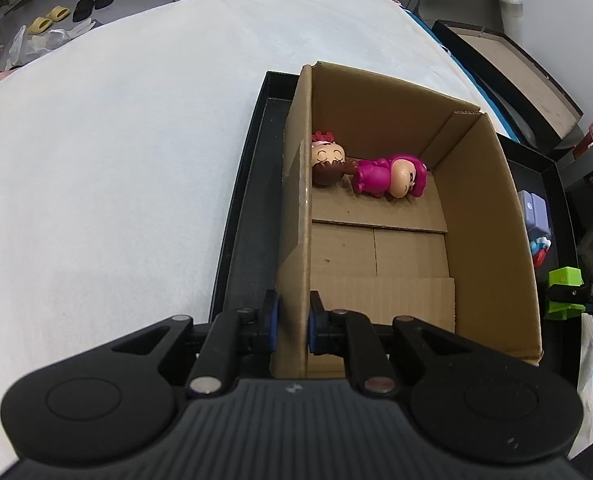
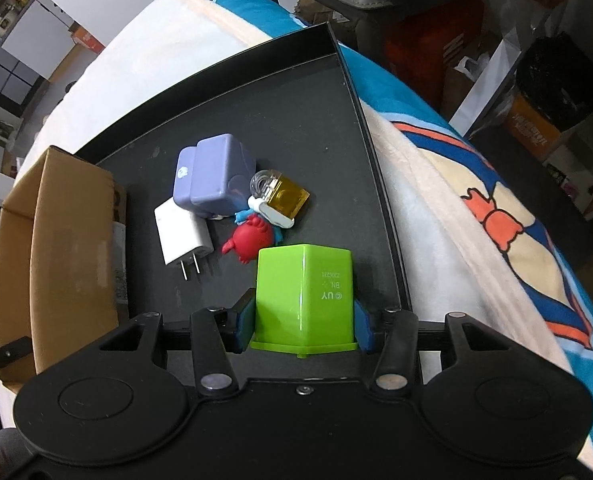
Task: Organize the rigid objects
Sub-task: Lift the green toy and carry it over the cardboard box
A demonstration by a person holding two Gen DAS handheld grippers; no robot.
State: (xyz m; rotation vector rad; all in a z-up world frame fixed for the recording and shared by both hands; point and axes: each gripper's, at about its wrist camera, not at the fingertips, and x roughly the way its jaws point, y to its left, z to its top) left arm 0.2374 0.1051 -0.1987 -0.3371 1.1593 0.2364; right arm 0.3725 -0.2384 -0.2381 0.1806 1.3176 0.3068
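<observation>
My left gripper (image 1: 293,322) is shut on the left wall of an open cardboard box (image 1: 300,208) that stands in a black tray (image 1: 242,216). Two toy dolls lie on the box floor: one with a brown-haired head (image 1: 328,164) and one in a magenta dress (image 1: 388,180). My right gripper (image 2: 304,322) is shut on a lime green plastic block (image 2: 304,296), held over the black tray (image 2: 296,128). On the tray lie a purple box (image 2: 214,176), a white charger (image 2: 182,234), a red toy (image 2: 250,242) and a yellow clear piece (image 2: 286,198). The cardboard box (image 2: 72,240) is at the left.
A white sheet (image 1: 116,140) covers the bed left of the tray. A blue and cream blanket (image 2: 476,200) lies right of the tray. Another shallow black tray lined with cardboard (image 1: 512,68) sits at the far right. Shelves and clutter stand beyond the bed.
</observation>
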